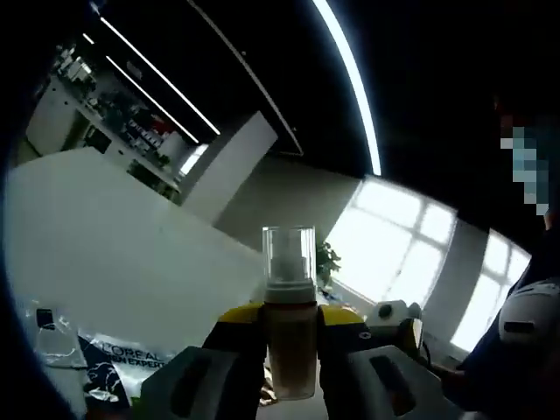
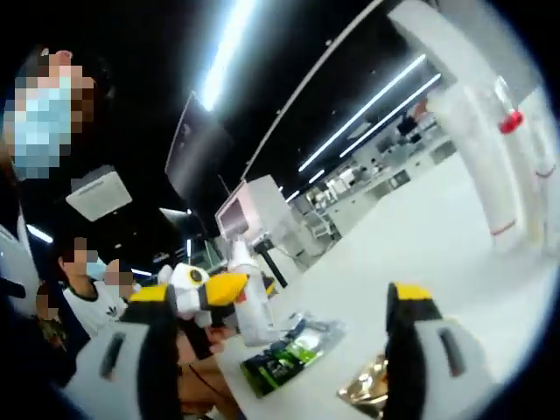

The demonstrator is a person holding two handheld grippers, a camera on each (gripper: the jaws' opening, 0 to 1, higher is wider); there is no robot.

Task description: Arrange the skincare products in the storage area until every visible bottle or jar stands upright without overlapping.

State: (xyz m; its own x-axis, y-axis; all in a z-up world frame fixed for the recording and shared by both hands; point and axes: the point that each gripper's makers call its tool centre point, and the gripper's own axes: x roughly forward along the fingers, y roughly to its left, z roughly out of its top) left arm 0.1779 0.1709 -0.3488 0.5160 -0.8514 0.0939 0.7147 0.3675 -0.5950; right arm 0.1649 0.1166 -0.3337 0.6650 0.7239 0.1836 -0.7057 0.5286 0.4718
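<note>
Left gripper clamps a bottle; right gripper stands wide apart.

In the left gripper view, the left gripper (image 1: 290,372) rises from six o'clock, its yellow-tipped grey fingers (image 1: 234,346) pressed against both sides of a clear-capped pump bottle (image 1: 290,315) held upright between them. In the right gripper view, the right gripper (image 2: 284,337) has its two fingers (image 2: 411,306) spread far apart at seven and five o'clock, with nothing between them. The left gripper also appears in that view at about eight o'clock, its yellow tips closed around the bottle's white body, with a person's hand beneath it, partly hidden.
</note>
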